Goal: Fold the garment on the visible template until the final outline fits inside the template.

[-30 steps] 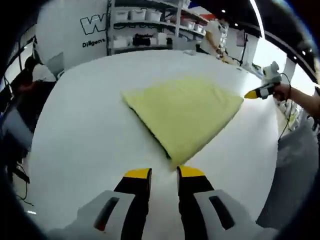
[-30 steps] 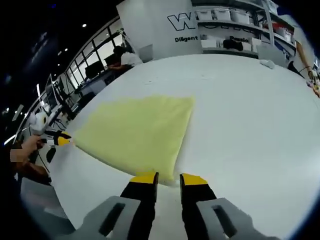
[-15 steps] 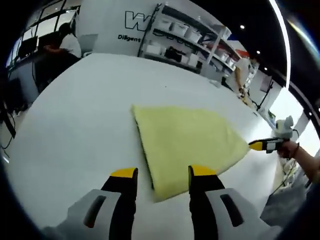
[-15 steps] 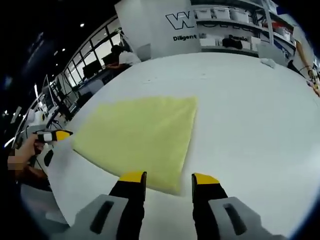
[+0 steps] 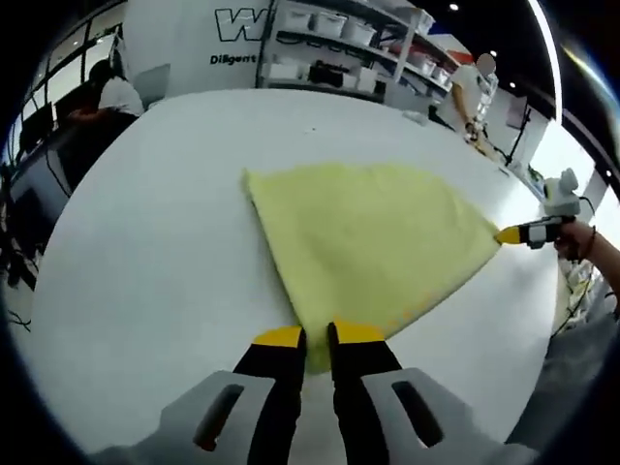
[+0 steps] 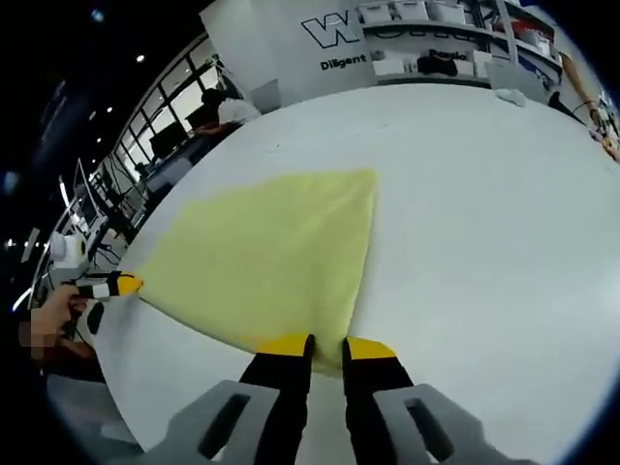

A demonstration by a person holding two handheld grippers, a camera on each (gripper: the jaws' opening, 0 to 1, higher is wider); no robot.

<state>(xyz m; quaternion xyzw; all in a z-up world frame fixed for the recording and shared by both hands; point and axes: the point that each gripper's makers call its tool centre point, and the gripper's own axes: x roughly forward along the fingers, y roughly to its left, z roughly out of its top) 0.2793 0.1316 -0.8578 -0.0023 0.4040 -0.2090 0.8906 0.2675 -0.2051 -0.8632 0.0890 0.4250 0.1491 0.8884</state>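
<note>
Yellow garment (image 5: 373, 242) flat on the white table (image 5: 145, 242), already folded into a compact shape. Left gripper (image 5: 318, 336) nearly closed, jaws pinching one near corner of the cloth; right gripper (image 6: 327, 344) the same at the other near corner, also seen at the far tip in the left gripper view. Both corners held probably for lifting the near edge together and carrying it over for the next fold. No template outline to make out.
</note>
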